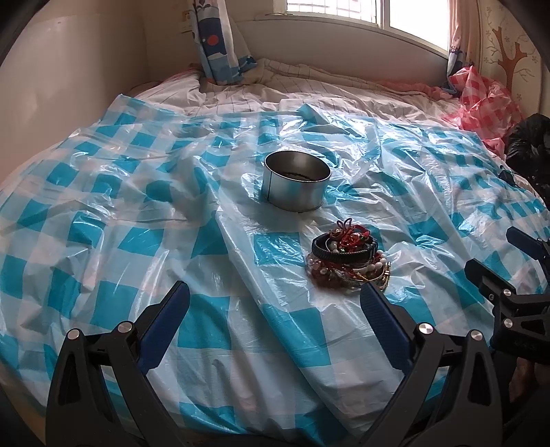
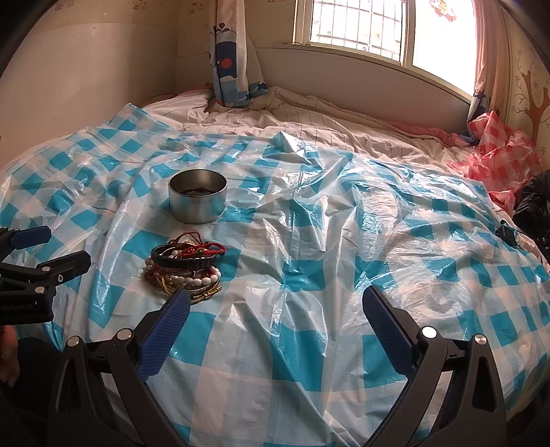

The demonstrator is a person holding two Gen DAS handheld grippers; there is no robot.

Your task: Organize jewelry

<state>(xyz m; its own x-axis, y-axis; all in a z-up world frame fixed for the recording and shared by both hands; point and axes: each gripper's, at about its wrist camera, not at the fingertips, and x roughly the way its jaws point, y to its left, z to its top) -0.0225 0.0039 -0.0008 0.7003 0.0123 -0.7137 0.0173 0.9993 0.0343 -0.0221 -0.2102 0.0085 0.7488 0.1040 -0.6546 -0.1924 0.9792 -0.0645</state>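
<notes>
Both claws, left claw (image 1: 275, 306) and right claw (image 2: 276, 307), stand wide and empty. Bracelet pile (image 1: 347, 261) lies on the bed sheet (image 1: 137, 206) near the tin (image 1: 295, 180): light, loose, tangle-prone; pinch one band's rim.

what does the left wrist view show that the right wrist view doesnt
Only the left wrist view: the left gripper head-on, jaws wide open and empty, with the right gripper at its right edge. Only the right wrist view: the right gripper head-on, also open and empty, and far more of the window. Both: the metal tin on the blue checked plastic sheet, the pile of bracelets in front of it, and the pink checked sheet.
</notes>
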